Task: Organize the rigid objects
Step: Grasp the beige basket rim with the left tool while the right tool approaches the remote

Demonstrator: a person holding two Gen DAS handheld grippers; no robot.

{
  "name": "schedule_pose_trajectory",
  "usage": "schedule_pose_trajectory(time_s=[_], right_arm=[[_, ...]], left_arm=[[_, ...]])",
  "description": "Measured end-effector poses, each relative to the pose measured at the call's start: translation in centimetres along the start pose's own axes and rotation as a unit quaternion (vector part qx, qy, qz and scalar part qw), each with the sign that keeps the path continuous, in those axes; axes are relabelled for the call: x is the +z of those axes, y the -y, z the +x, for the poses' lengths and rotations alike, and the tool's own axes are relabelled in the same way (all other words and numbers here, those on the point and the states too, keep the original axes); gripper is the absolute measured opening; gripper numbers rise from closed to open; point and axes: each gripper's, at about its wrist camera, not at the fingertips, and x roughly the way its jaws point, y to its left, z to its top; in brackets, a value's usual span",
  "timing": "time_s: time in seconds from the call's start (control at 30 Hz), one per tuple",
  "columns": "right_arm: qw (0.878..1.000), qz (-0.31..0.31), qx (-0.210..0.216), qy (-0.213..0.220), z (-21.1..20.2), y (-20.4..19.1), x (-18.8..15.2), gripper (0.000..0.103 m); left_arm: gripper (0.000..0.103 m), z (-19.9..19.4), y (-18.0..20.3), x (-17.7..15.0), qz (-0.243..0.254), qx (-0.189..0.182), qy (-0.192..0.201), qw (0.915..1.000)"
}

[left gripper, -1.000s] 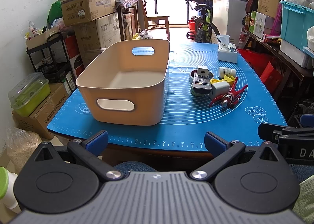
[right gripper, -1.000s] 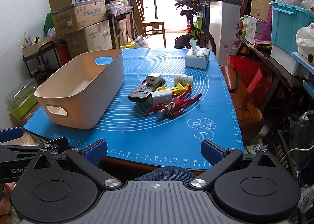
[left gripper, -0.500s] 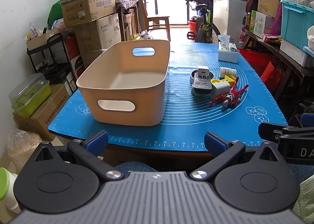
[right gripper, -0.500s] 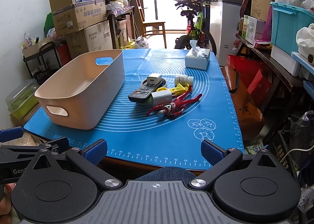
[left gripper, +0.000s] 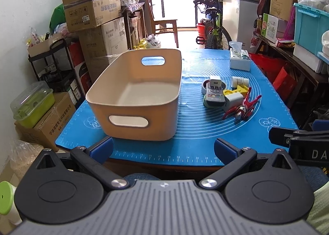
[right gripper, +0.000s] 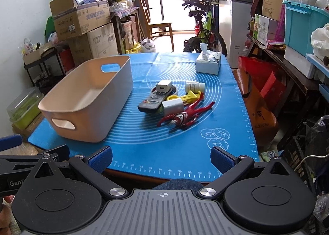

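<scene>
Both grippers, left [left gripper: 163, 149] and right [right gripper: 161, 157], are hovering spread wide and empty at the table's near edge. Nothing is sitting in the beige bin [right gripper: 86, 109] (apparently the opening step); the next reach calls for the red figure [right gripper: 185, 116] beside it.

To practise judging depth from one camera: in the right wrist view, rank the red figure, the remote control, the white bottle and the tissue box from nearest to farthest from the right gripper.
1. red figure, nearest the right gripper, just right of centre.
2. remote control, behind it, towards the bin.
3. white bottle, farther back, lying down.
4. tissue box, at the mat's far end.
</scene>
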Motion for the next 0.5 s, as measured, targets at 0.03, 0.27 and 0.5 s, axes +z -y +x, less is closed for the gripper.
schedule_pose_trajectory(time_s=[0.03,0.27,0.5], right_arm=[[1.000,0.005,0.003,0.009,-0.3,0.1,0.3,0.100],[0.999,0.006,-0.001,0.047,-0.4,-0.1,4.1,0.100],[0.999,0.018,-0.014,0.034,3.6,0.5,7.3,0.101]], left_arm=[[0.103,-0.1,-0.2,0.4,0.001,0.000,0.001,1.0000],[0.103,0.0,-2.3,4.6,0.002,0.011,0.016,0.9998],[0.103,3.1,-6.0,9.2,-0.017,0.014,-0.008,0.9997]])
